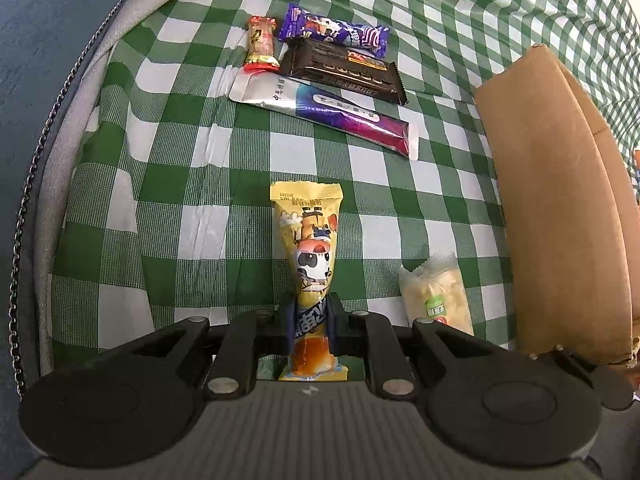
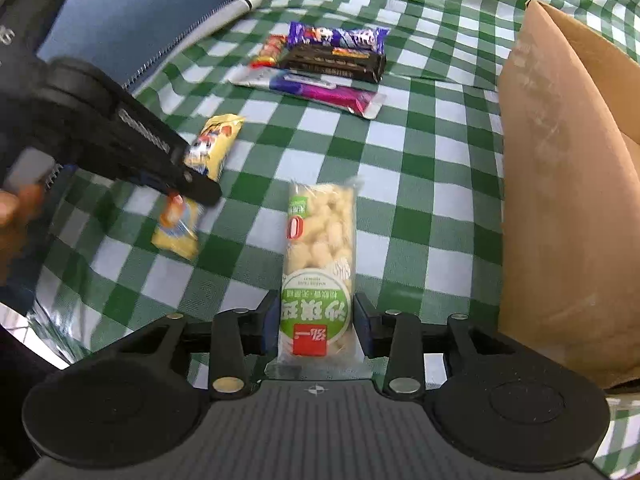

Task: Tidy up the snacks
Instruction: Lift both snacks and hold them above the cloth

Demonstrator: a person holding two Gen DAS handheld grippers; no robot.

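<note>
I am carrying two snacks at once toward the row of packets lying in the upper middle of the frame, so the step in hand looks like adding to that row.

My left gripper (image 1: 311, 330) is pinching the yellow packet (image 1: 310, 264) low down, jaws drawn narrow against its sides; the packet is sticking out ahead of me, low in the middle of the left view.

My right gripper (image 2: 316, 328) is holding the pale rice-puff bar (image 2: 320, 264) between its pads, jaws at a moderate width, the bar filling the gap in the lower middle of the right view.

The row is holding a small red candy (image 1: 262, 46), a purple bar (image 1: 334, 32), a dark bar (image 1: 344, 70) and a long silver-and-purple stick (image 1: 324, 114). A brown paper bag (image 2: 568, 208) is standing at the right.

Next, I judge, each packet needs laying below the stick, parallel to it, before I loosen my grip.
</note>
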